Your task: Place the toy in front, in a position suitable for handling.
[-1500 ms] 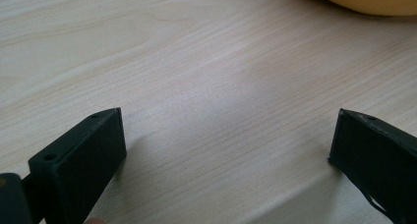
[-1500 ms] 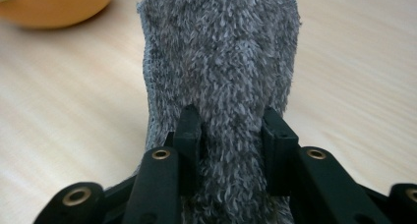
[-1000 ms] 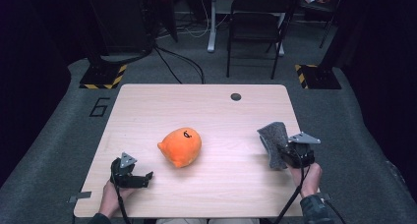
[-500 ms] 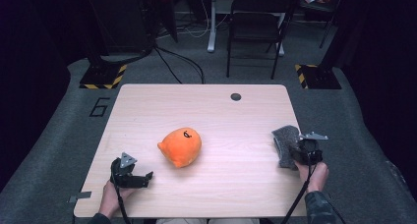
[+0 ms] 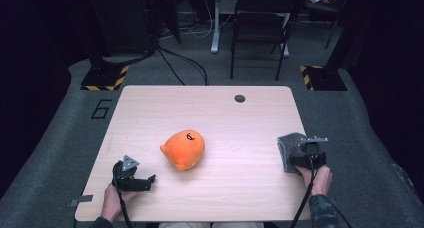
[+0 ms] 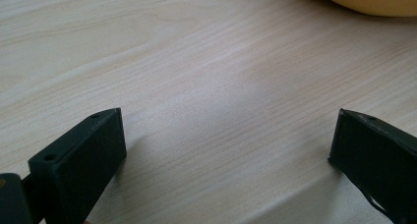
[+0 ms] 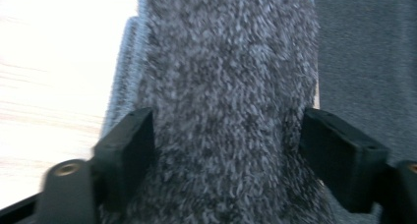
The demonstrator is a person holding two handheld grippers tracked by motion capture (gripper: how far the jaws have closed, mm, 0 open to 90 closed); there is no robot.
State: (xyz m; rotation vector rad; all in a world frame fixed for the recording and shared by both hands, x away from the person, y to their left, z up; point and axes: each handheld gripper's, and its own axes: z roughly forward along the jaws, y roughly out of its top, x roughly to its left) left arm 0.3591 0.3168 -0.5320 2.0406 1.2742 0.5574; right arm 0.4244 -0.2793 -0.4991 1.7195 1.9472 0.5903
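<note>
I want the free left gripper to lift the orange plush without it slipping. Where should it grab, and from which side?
Judging by shape, grip the orange plush across its rounded body, coming from its near-left side, where the open left gripper already sits on the table. The body is soft and wide, so it should squash between the jaws; the small point on its left gives less to hold.

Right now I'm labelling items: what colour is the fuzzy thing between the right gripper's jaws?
Mottled dark grey; the fuzzy thing shows best in the right gripper view.
</note>
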